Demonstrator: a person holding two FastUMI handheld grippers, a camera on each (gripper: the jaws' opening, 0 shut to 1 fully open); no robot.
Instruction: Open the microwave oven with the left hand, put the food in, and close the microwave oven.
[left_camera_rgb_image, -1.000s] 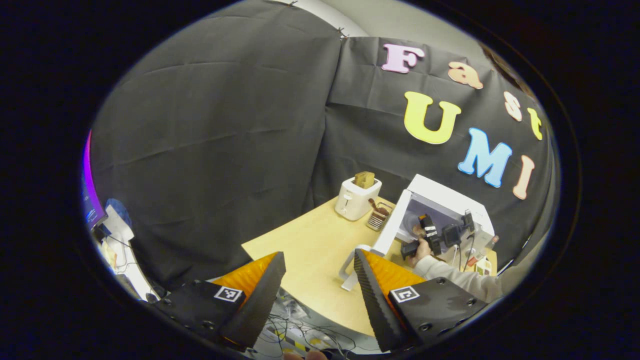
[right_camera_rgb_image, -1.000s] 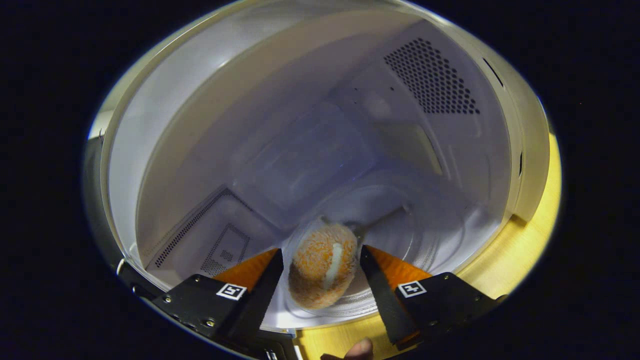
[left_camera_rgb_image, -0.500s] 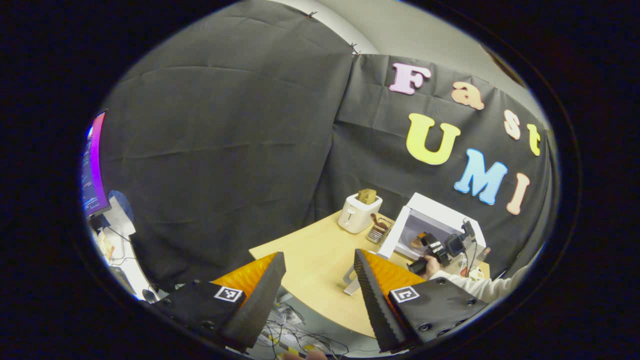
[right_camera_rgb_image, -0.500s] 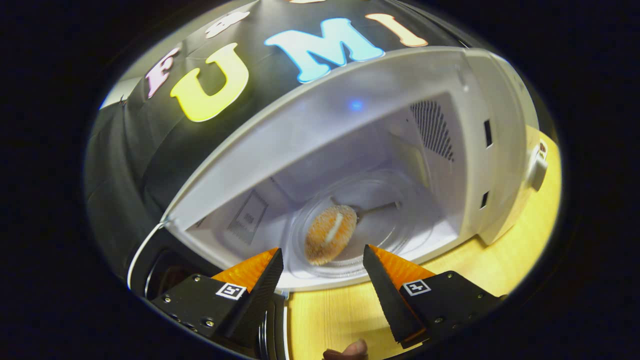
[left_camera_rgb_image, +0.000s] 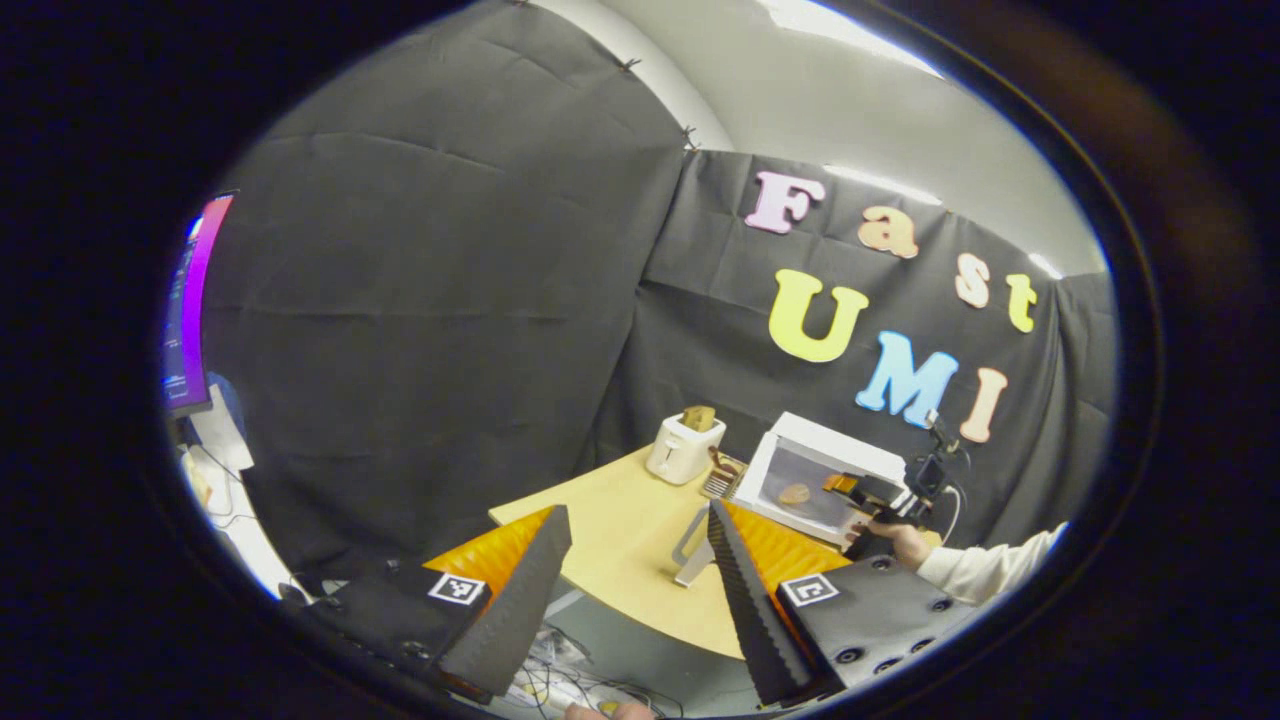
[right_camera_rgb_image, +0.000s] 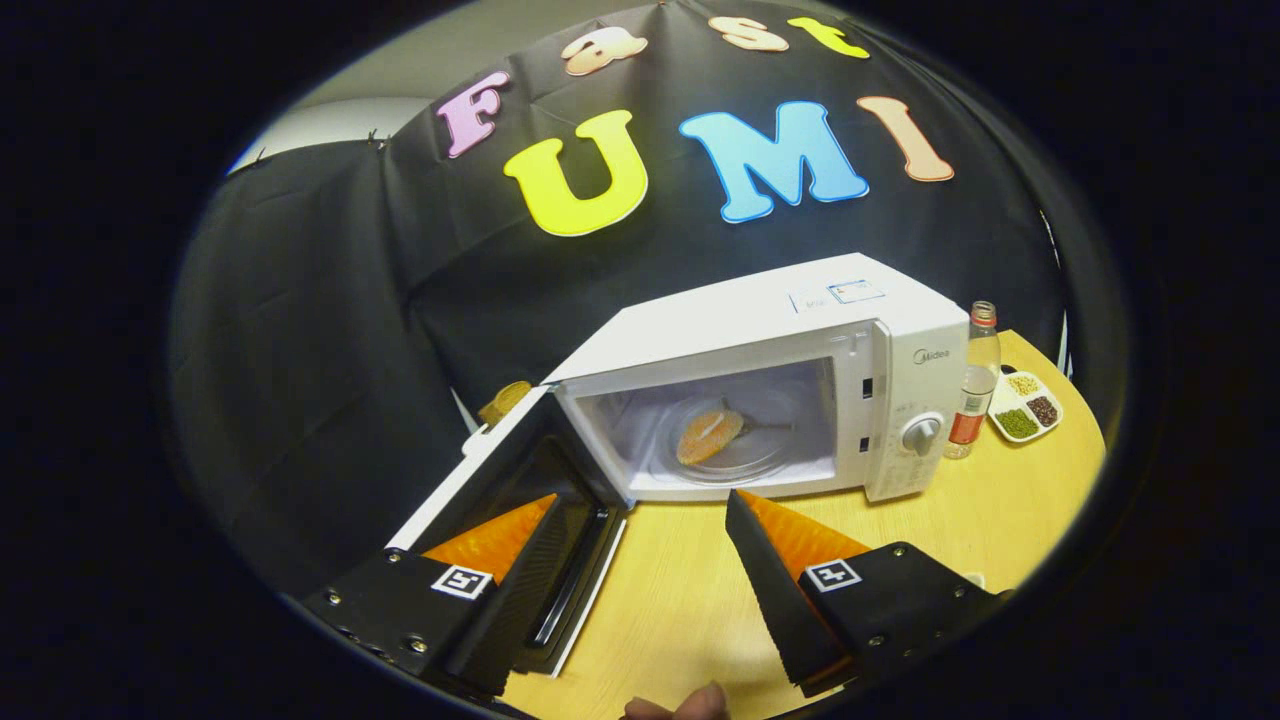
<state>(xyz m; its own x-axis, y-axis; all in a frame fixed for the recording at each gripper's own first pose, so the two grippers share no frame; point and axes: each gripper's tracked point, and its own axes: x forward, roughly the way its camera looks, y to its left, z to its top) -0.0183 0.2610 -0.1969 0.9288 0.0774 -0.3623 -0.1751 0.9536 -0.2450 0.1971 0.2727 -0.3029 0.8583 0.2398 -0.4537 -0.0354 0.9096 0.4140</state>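
Right tool (right_camera_rgb_image: 640, 520) wide, holding nothing, above surface (right_camera_rgb_image: 900, 520) facing microwave oven (right_camera_rgb_image: 800, 390). Left tool (left_camera_rgb_image: 640, 530) also wide, empty. Food (right_camera_rgb_image: 708, 436) on turntable inside; door (right_camera_rgb_image: 500, 500) open.

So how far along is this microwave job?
Done: the microwave door hangs open and the food lies on the glass plate inside. In hand: nothing; right gripper and left gripper have jaws apart, empty. Left: shutting the door.
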